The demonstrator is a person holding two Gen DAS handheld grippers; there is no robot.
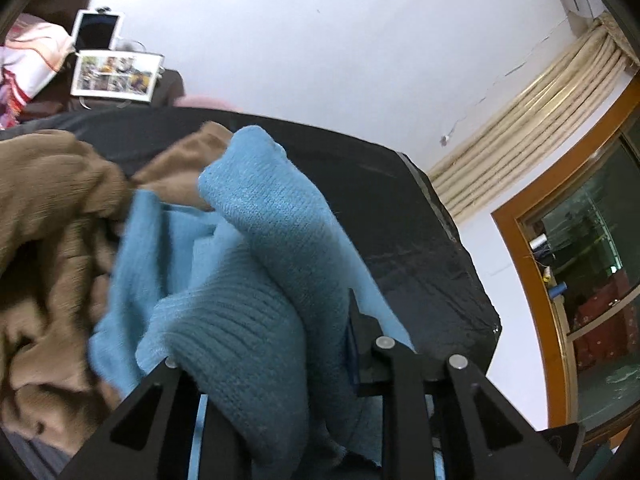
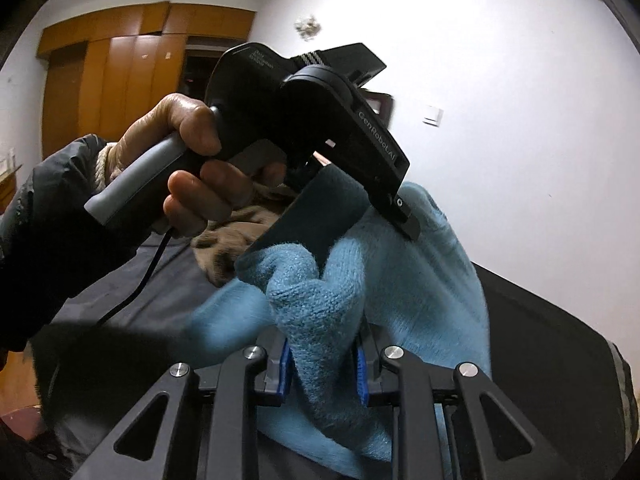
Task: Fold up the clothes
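Observation:
A light blue knit sweater [image 1: 256, 264] hangs bunched off the black table [image 1: 400, 216]. In the left wrist view my left gripper [image 1: 280, 344] is shut on a thick ribbed fold of it; one finger [image 1: 354, 320] shows, the other is buried under the knit. The right wrist view shows my right gripper [image 2: 323, 370] pinching another fold of the blue sweater [image 2: 400, 280] between its blue pads [image 2: 285, 372]. In that same view a person's hand [image 2: 192, 160] holds the left gripper [image 2: 344, 216] just above, clamped on the sweater's edge.
A brown garment [image 1: 52, 216] lies crumpled left of the sweater, also seen as a brown garment [image 2: 228, 236] under the hand. A tablet [image 1: 96, 32] and a picture board [image 1: 116, 76] stand beyond the table. A window frame [image 1: 532, 264] is at right; a wooden wardrobe [image 2: 120, 68] stands behind.

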